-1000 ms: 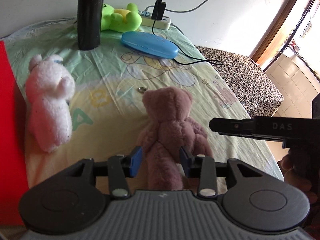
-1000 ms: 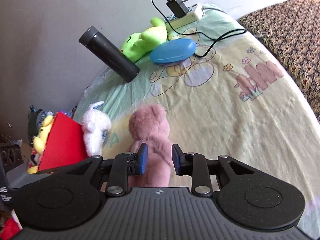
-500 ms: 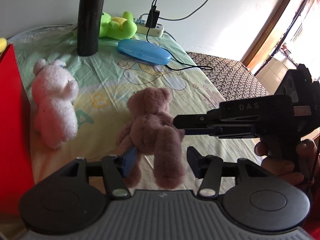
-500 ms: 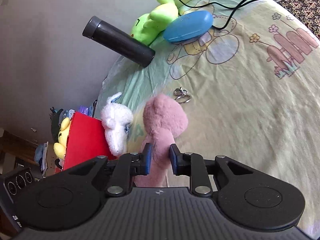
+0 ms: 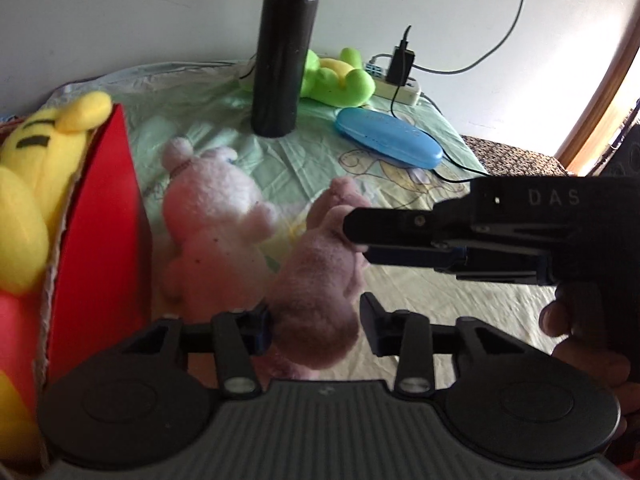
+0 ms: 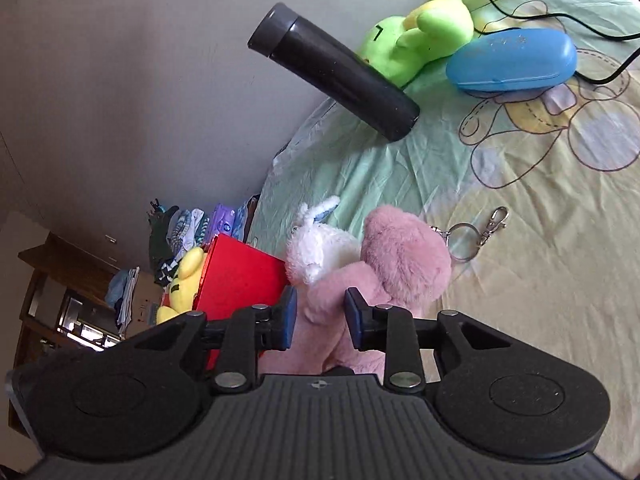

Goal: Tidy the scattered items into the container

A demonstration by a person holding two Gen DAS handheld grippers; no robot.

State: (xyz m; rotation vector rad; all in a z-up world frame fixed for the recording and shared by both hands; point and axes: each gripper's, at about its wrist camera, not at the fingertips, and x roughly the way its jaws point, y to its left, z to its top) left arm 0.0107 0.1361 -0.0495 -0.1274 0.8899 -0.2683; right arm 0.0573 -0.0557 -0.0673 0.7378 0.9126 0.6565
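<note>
Pink teddy bear [image 6: 396, 264] lies on bedsheet [image 6: 540, 280] beside red box [image 6: 236, 276]. Right gripper [image 6: 318, 314] pinches its body, jaws opening; left gripper [image 5: 316, 326] closing around legs, right pad not touching. Lift w/ both, clear box wall before releasing.

Each hand-held gripper [image 5: 316, 330] is black plastic with blue pads (white "DAS" lettering), silver screws.

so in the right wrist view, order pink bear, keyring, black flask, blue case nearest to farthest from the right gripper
1. pink bear, between the right gripper's fingers
2. keyring, just right of the bear
3. black flask, farther back, left of centre
4. blue case, back right
</note>
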